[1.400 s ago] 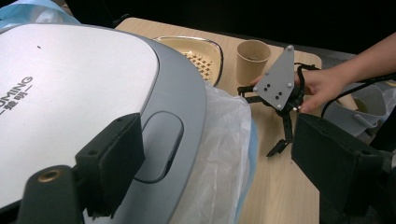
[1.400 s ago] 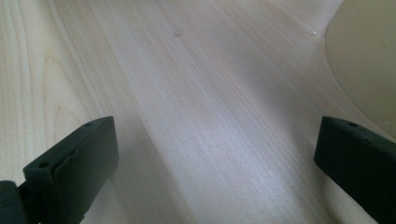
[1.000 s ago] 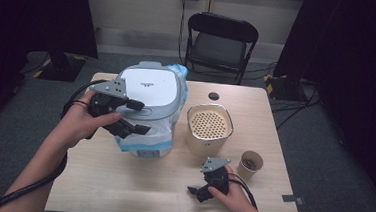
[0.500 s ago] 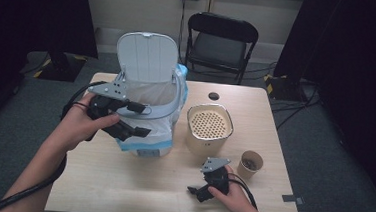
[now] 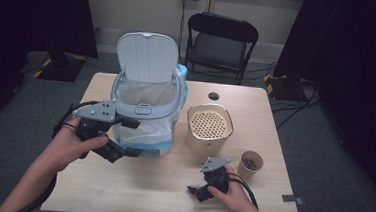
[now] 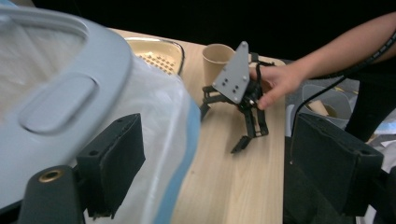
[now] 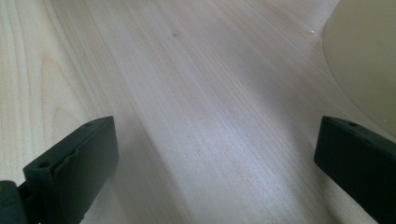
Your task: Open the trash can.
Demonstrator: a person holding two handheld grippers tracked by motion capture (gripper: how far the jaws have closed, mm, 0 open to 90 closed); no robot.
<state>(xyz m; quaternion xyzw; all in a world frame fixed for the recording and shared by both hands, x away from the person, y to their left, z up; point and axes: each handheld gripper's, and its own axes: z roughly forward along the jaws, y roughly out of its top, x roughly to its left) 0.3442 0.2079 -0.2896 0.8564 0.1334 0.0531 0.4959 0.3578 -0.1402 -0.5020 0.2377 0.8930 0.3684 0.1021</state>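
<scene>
Left gripper (image 5: 123, 149) at bin (image 5: 147, 118) front, just below release button (image 6: 58, 102); jaws just been opening, nothing between, bin wall beside one. Lid (image 5: 147, 55) upright behind bin, so liner reachable. Right gripper (image 5: 201, 189) released, parked on desk (image 5: 169, 195), right of bin, near cup (image 5: 250, 163); I read it as waiting.

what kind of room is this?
Likely a lab or recording studio, not a home: black curtains at both sides, a lone folding chair, and a bare wooden table with a lidded bin.

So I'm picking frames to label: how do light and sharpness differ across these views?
High view: evenly lit table, dark surroundings, sharp. Left gripper view: bin soft up close, right gripper sharper. Right gripper view: bright wood, jaws slightly soft.
</scene>
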